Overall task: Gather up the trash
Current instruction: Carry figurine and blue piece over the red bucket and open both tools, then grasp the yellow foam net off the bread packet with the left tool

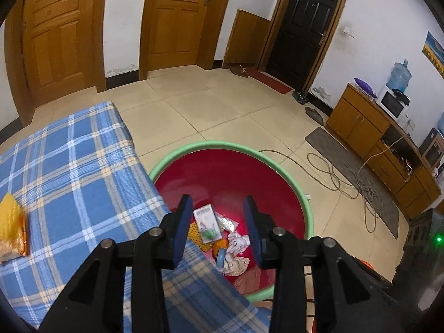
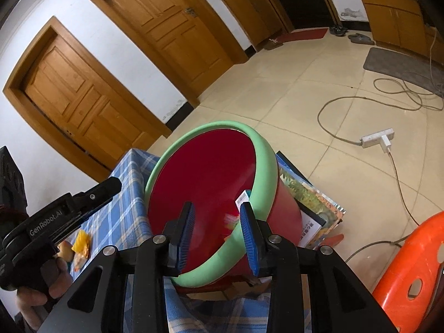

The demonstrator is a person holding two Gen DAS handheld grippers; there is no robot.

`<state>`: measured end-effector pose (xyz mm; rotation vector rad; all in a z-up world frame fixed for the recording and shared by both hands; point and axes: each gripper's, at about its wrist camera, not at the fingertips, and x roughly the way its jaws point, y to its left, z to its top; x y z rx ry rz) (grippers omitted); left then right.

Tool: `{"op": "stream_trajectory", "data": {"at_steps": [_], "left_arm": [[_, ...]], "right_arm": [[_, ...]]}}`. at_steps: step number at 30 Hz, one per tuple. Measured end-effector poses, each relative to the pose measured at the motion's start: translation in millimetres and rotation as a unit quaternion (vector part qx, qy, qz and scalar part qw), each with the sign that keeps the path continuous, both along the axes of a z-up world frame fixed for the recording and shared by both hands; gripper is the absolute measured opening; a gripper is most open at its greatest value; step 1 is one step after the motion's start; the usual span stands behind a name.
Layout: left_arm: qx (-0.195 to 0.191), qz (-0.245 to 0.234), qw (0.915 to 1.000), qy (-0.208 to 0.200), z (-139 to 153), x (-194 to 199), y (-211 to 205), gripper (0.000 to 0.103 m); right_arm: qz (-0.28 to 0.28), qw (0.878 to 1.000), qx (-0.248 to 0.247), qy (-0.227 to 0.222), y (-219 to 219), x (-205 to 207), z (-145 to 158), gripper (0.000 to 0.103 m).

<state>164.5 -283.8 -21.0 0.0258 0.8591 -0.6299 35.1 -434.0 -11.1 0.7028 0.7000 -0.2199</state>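
Trash already sits in the bottom of the red bin (image 1: 222,174): a small white carton (image 1: 206,223), crumpled tissue (image 1: 236,252), a bit of foil and some orange scraps, all piled near the side closest to the bench (image 1: 77,166). The bin, with its green rim, stands on the floor right against the edge of the bench, which is covered by a blue checked cloth.

The left gripper (image 1: 219,224) hangs over the bin's mouth, its fingers part way open with nothing between them; the carton seen in the gap lies far below. The right gripper (image 2: 216,233) also hovers at the bin's near rim, its fingers a modest way apart and empty; the green rim shows behind one finger, but I judge it is not being pinched.

This looks like the moment just after a drop into the bin, with both hands free. More remains to collect: a yellow and orange snack wrapper (image 1: 11,227) lies on the cloth, well apart from the bin, at the far left of the left wrist view, and the right wrist view shows what seems the same wrapper beside other scraps near the person's left hand (image 2: 41,277).

The next move calls for swinging a gripper back over the bench, spreading the fingers wider, and coming down on the wrapper. It is thin and crinkly, so it may slide on the cloth unless pinched at a raised fold.
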Motion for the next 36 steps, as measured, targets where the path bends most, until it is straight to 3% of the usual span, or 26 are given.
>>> {"op": "stream_trajectory", "data": {"at_steps": [9, 17, 22, 24, 30, 36], "left_arm": [[0.009, 0.064, 0.9979, -0.005, 5.3, 6.5, 53.3, 0.039], [0.038, 0.149, 0.9881, 0.001, 8.0, 30.5, 122.8, 0.04], [0.05, 0.192, 0.9801, -0.006, 9.4, 51.5, 161.6, 0.05], [0.072, 0.206, 0.9759, -0.009, 5.5, 59.2, 172.2, 0.055], [0.107, 0.241, 0.9647, 0.005, -16.0, 79.8, 201.9, 0.055], [0.097, 0.265, 0.9587, 0.035, -34.4, 89.1, 220.5, 0.055]], "right_arm": [[0.019, 1.0, -0.005, -0.01, 15.8, -7.4, 12.7, 0.04], [0.036, 0.999, -0.009, -0.015, 32.6, -7.4, 24.0, 0.042], [0.041, 0.999, -0.011, -0.011, 41.1, -4.1, 24.8, 0.042], [0.044, 0.999, -0.011, -0.009, 43.9, -3.1, 24.4, 0.042], [0.044, 0.999, -0.011, 0.0, 48.3, 1.8, 20.4, 0.046], [0.05, 0.999, -0.012, 0.008, 51.0, 4.7, 15.9, 0.046]]}}
